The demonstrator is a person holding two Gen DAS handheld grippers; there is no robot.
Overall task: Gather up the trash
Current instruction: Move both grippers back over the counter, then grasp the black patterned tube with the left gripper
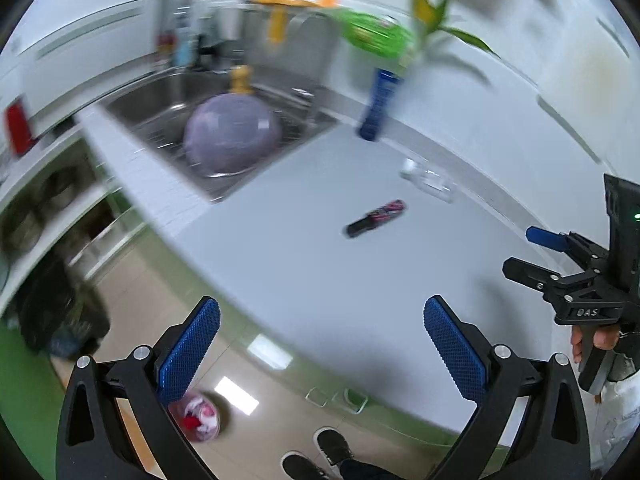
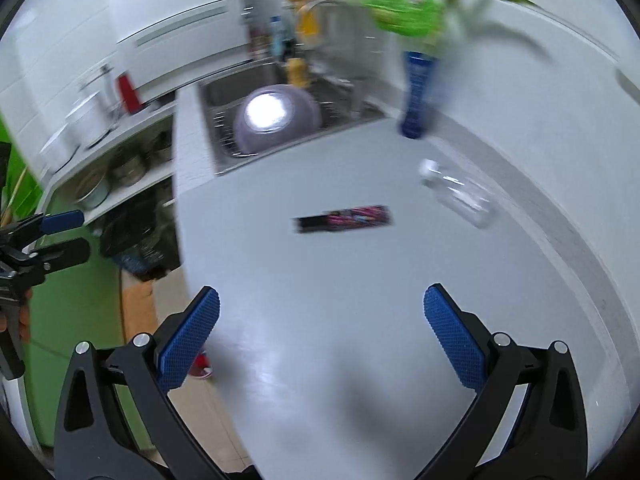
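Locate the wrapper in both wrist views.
Left wrist: wrapper lies right of centre on the counter.
Right wrist: wrapper lies near centre, flat on the counter.
Shared landmark: clear bottle lying just right of it, farther back.

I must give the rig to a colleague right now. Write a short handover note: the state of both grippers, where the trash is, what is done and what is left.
Left gripper: open, empty, over the counter's front edge.
Right gripper: open, empty, above the counter.
Trash on the white counter: a dark snack wrapper lying flat near the middle; a clear plastic bottle on its side, further back, right of the wrapper.
A small bin with trash stands on the floor below the left gripper.
Done: nothing is picked up at this moment.
Left: pick up the wrapper and the bottle, probably drop them in the bin.
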